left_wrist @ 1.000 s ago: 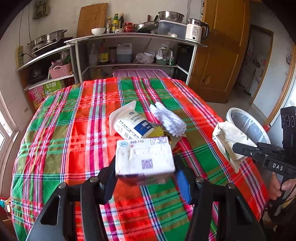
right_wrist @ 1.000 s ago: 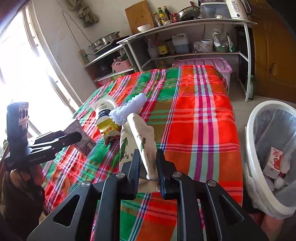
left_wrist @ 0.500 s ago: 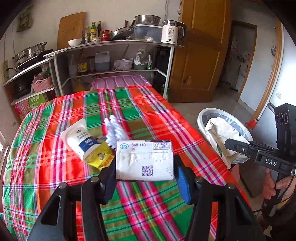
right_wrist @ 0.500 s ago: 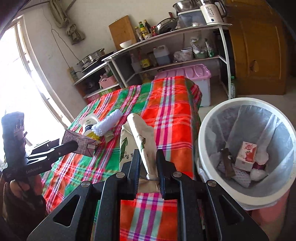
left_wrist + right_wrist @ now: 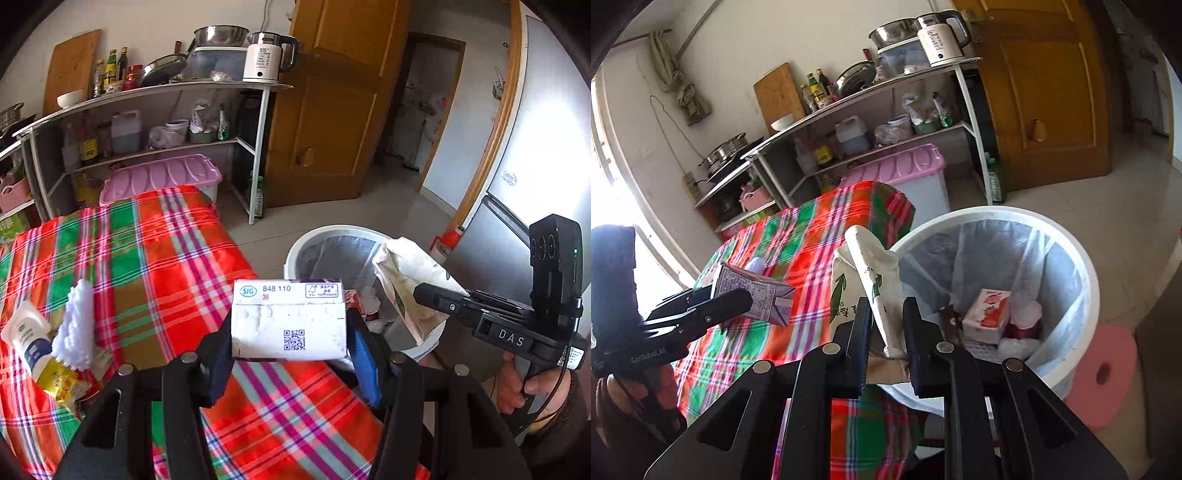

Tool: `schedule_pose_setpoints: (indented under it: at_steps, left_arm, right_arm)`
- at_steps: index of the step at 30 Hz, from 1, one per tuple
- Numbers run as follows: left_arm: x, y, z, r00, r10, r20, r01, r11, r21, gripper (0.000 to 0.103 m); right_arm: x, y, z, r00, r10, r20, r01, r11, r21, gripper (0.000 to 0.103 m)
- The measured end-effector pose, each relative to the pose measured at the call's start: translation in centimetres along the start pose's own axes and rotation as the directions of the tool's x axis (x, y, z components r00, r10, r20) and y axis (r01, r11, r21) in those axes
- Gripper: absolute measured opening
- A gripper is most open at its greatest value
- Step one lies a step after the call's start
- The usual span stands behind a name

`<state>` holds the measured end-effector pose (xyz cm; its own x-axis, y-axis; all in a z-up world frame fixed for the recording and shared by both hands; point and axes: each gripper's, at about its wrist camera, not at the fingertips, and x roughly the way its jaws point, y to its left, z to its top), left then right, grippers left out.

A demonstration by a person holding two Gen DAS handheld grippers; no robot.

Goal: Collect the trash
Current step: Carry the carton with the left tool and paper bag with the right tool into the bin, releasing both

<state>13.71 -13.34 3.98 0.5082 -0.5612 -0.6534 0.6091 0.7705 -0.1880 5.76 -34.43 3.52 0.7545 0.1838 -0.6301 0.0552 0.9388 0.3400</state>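
My left gripper (image 5: 290,354) is shut on a white drink carton (image 5: 290,321), held above the table's right edge; the carton also shows in the right wrist view (image 5: 753,297). My right gripper (image 5: 886,332) is shut on a crumpled white paper bag with green print (image 5: 871,284), held at the rim of the white trash bin (image 5: 1086,266). The bag also shows in the left wrist view (image 5: 410,280), over the bin (image 5: 295,254). The bin holds a red-and-white carton (image 5: 988,314) and other scraps.
A plaid-covered table (image 5: 159,258) carries a white bottle (image 5: 29,339), a white fluffy piece (image 5: 75,328) and a yellow wrapper (image 5: 62,384). A metal shelf (image 5: 166,110) with kitchenware, a pink-lidded box (image 5: 159,177) and a wooden door (image 5: 332,122) stand behind. A pink stool (image 5: 1108,373) sits beside the bin.
Both grippers have swung right with their loads, from over the table towards the trash bin. The bag is now at the bin's rim and the carton is at the table's edge.
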Motion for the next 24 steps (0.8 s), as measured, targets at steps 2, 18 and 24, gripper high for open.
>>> schedule_pose_setpoints:
  at_steps: [2, 18, 24]
  left_arm:
    - [1.0, -1.0, 0.6, 1.0, -0.014, -0.009, 0.014, 1.0, 0.011, 0.058]
    - [9.3, -6.5, 2.2, 0.988, -0.098, -0.118, 0.103, 0.994, 0.035, 0.058]
    - [10.3, -6.9, 2.0, 0.985, -0.093, -0.148, 0.099, 0.995, 0.029, 0.061]
  right_arm:
    - [-0.3, -1.2, 0.2, 0.999, -0.032, 0.006, 0.032, 0.999, 0.018, 0.018]
    - [1.8, -8.6, 1.0, 0.984, -0.166, -0.068, 0.172, 0.982, 0.082, 0.018]
    - [2.3, -9.4, 0.9, 0.975, -0.207, -0.082, 0.213, 0.973, 0.083, 0.022]
